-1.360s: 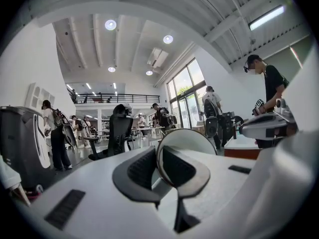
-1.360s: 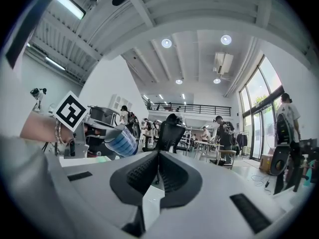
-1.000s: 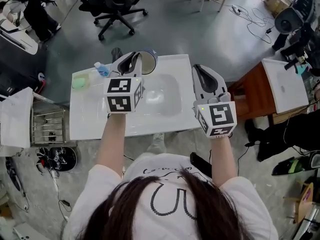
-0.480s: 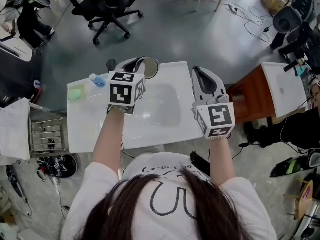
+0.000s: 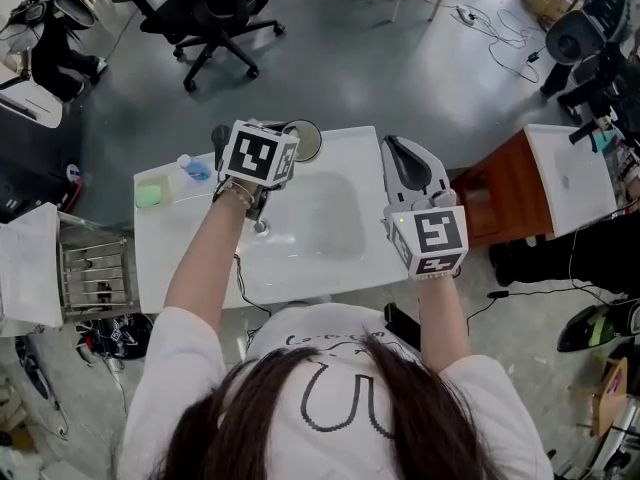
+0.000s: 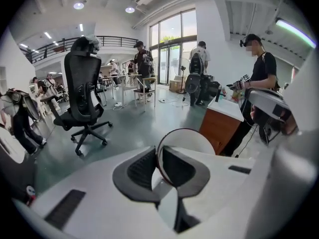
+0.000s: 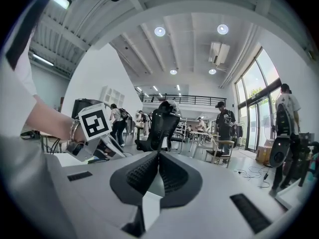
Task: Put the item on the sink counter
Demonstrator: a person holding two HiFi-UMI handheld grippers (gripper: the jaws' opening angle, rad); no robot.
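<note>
Left claw (image 6: 158, 164) was clamped on the edge of a round disc (image 6: 185, 139), white-faced with a dark rim. Disc was held at the far edge of the bench (image 5: 180, 258), just behind the sink basin (image 5: 320, 218); contact with the bench could not be told. Right claw (image 7: 158, 166) was closed on itself, empty, at the bench's right end. A small blue-capped bottle (image 5: 191, 167) and a green block (image 5: 148, 196) sat on the bench's left end, outside the basin.

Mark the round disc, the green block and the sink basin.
round disc (image 6: 191, 140): left gripper view, its pale face.
green block (image 5: 148, 196): head view, its top.
sink basin (image 5: 325, 218): head view, its bare bottom.
</note>
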